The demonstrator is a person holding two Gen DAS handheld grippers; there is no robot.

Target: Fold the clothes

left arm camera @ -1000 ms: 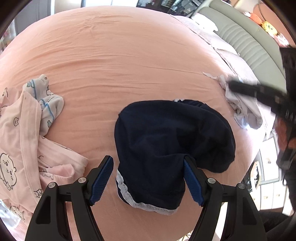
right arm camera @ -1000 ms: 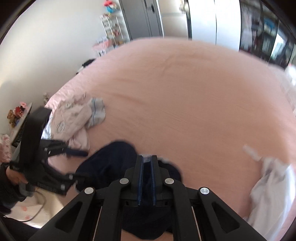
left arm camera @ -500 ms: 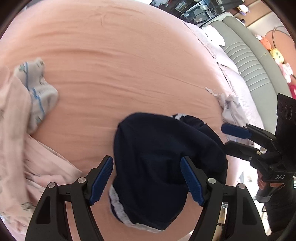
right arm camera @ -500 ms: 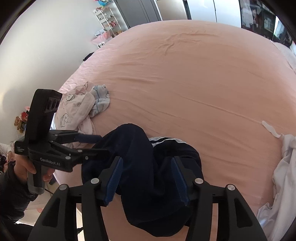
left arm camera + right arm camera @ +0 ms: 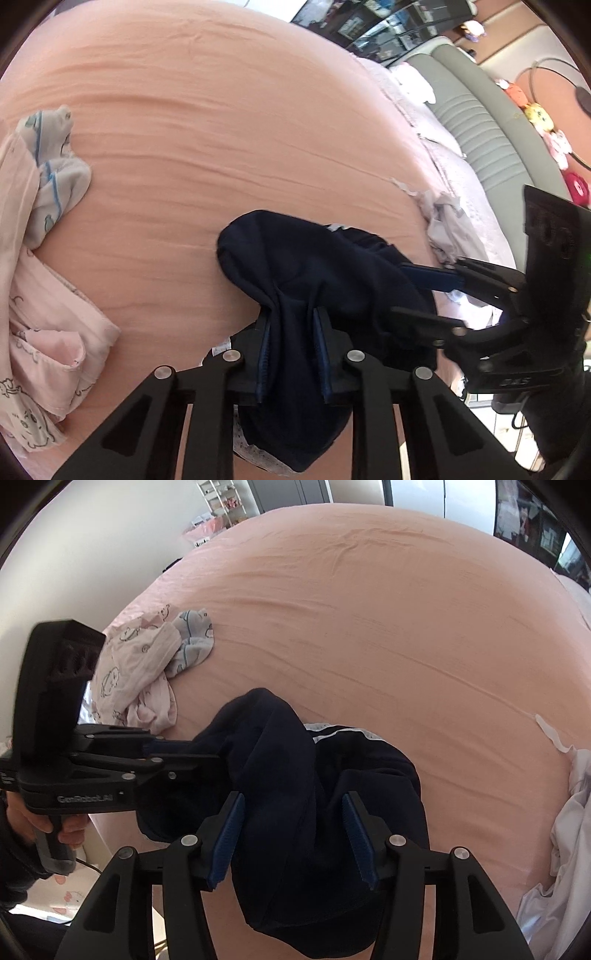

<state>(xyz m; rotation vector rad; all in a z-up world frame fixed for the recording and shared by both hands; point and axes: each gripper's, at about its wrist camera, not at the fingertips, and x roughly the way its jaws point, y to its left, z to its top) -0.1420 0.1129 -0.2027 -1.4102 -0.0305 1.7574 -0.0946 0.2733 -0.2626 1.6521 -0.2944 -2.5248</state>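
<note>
Peach bedding (image 5: pixel 229 122) covers the whole work surface, and near its front edge the left gripper (image 5: pixel 291 332) is closing its jaws on a bunched ridge of the navy garment (image 5: pixel 314 266), while the right gripper (image 5: pixel 291 830) straddles the same cloth with jaws half apart and pads not pressing. Folding has hardly begun, by my reading: the navy piece lies crumpled, and further out a pink printed garment (image 5: pixel 136 672) and a white one (image 5: pixel 569 812) lie in unfolded heaps.
</note>
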